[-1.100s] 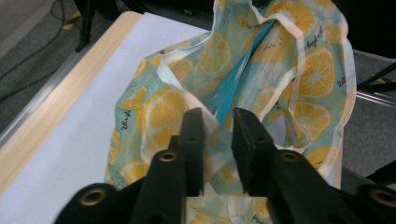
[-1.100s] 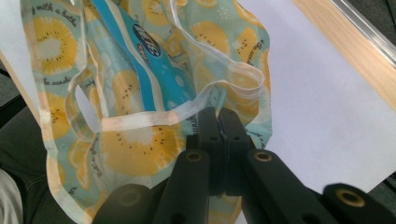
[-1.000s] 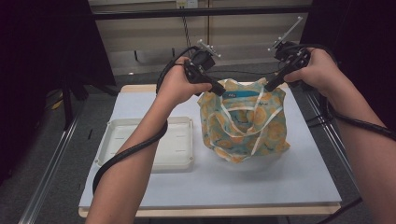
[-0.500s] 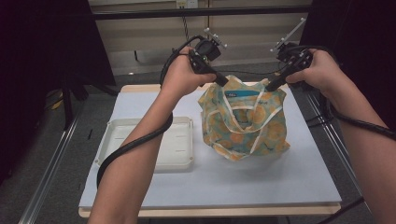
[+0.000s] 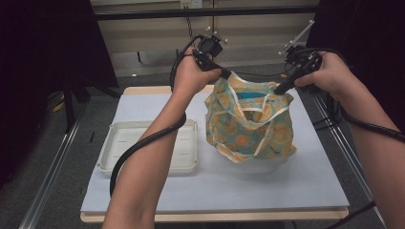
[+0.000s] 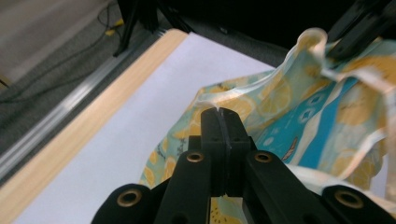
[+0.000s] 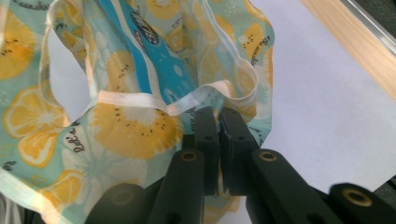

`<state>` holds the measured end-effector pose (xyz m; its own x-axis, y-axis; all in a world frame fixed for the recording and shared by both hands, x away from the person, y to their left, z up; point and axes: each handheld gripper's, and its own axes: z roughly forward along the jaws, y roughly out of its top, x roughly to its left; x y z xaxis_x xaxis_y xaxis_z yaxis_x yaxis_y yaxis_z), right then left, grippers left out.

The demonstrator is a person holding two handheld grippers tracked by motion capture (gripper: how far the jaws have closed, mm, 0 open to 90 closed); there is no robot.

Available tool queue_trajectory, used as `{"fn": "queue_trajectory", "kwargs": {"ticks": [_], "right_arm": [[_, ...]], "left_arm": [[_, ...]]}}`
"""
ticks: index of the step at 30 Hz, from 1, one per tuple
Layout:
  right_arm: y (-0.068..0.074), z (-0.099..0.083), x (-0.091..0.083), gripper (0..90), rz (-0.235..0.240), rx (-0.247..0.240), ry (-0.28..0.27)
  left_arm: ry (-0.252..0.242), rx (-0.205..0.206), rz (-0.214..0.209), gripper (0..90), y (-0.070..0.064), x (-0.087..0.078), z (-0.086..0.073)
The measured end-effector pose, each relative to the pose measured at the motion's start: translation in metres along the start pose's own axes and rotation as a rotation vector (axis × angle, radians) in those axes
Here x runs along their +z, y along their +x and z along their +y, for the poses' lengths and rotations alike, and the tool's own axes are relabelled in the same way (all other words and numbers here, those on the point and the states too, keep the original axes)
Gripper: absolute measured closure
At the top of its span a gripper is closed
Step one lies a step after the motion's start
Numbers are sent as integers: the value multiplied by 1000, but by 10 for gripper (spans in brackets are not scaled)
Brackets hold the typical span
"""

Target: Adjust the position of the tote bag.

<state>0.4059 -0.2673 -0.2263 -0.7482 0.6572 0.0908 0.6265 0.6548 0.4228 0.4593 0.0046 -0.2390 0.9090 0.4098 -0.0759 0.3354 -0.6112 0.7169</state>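
Nearest me, the white tray (image 5: 148, 148) sits on the tabletop (image 5: 267, 191) left of the bag and apart from it; if the bag swings that way it could knock the tray.

Beyond it, the lemon-print bag (image 5: 248, 129) hangs between my two claws with its bottom resting on the tabletop or just off it; I cannot tell which. Inside I see a blue packet (image 7: 156, 51) standing against the cloth. If the mouth tips or sags on one side, that packet could slide out.

Farthest off are the grips themselves. My left claw (image 6: 222, 114) is clamped on the bag's rim with only a thin edge of hem between the tips, and I judge that the weakest point: any pull could strip the cloth free. My right claw (image 7: 217, 116) is closed on the opposite rim just below the white binding. Pulling the two apart unevenly would likely slip one corner.
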Motion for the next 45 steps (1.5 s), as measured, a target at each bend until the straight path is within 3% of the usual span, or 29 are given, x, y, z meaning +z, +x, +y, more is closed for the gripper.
{"fn": "queue_trajectory", "kwargs": {"ticks": [9, 15, 25, 30, 32, 34, 36, 40, 45], "right_arm": [[6, 3, -12, 766, -37, -30, -13], [14, 9, -21, 684, -49, -33, -24], [38, 22, -19, 589, 25, -101, -4], [38, 21, -3, 633, 29, -118, 45], [37, 21, 2, 684, 33, -137, 52], [37, 21, 4, 768, 46, -119, 69], [36, 22, 1, 841, 30, -121, 69], [34, 23, -8, 893, 28, -103, 55], [32, 25, -19, 900, 32, -86, 13]], "left_arm": [[8, -20, -25, 900, 1, 9, -7], [16, -11, -28, 899, 0, 11, -8], [15, -23, -16, 900, 0, 9, -10], [18, -23, -23, 899, 1, 8, -12], [22, -14, -27, 899, 1, 8, -12], [26, -15, -25, 899, 1, 8, -12], [23, -11, -28, 899, 2, 8, -12], [14, -25, -27, 899, 1, 8, -13], [16, -26, -30, 899, 1, 9, -14]]}}
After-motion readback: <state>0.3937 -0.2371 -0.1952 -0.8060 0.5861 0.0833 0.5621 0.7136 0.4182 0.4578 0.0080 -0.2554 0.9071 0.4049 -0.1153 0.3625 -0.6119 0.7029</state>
